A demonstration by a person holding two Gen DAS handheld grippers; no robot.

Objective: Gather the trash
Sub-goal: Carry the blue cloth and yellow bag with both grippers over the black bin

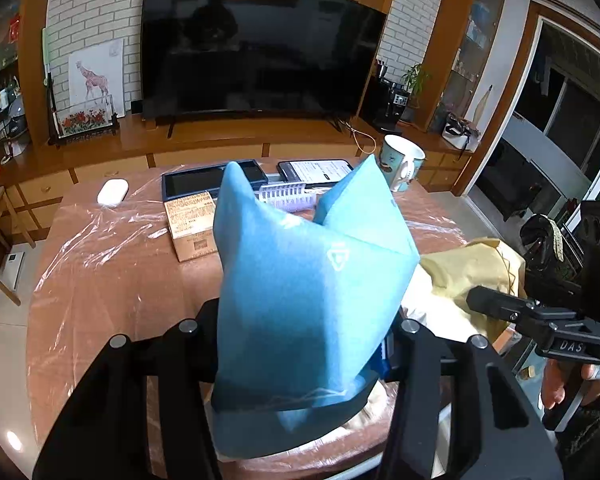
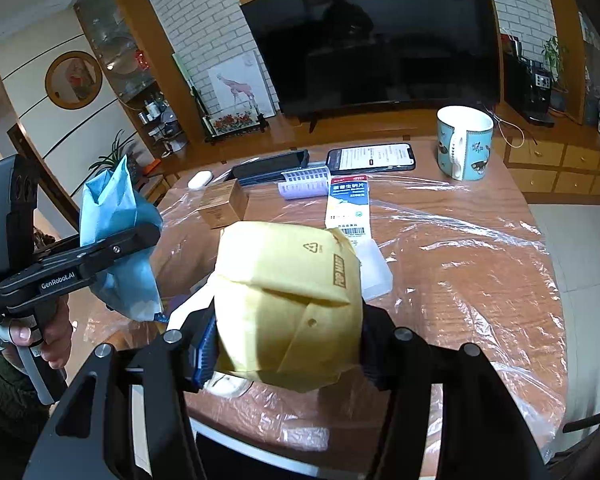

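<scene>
While over table (image 2: 480, 280):
Left claw (image 1: 304, 344): "GenRobot.AI", clamped on blue packet (image 1: 300, 300).
Right claw (image 2: 288, 344): clamped on yellow "POP MART" packet (image 2: 288, 300).

The table's (image 2: 480, 280) right side lies bare under plastic film. Along its far edge stand a mug (image 2: 465, 142), 2 phones (image 2: 371, 157), a box (image 2: 224, 203) and a carton (image 2: 347, 205), blocking passage.

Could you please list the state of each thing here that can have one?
Left gripper: shut on blue bag, lifted off table.
Right gripper: shut on yellow bag, lifted.
Phone: screen lit, flat.
Mug: upright.
TV: off.
Brown box: closed.
</scene>
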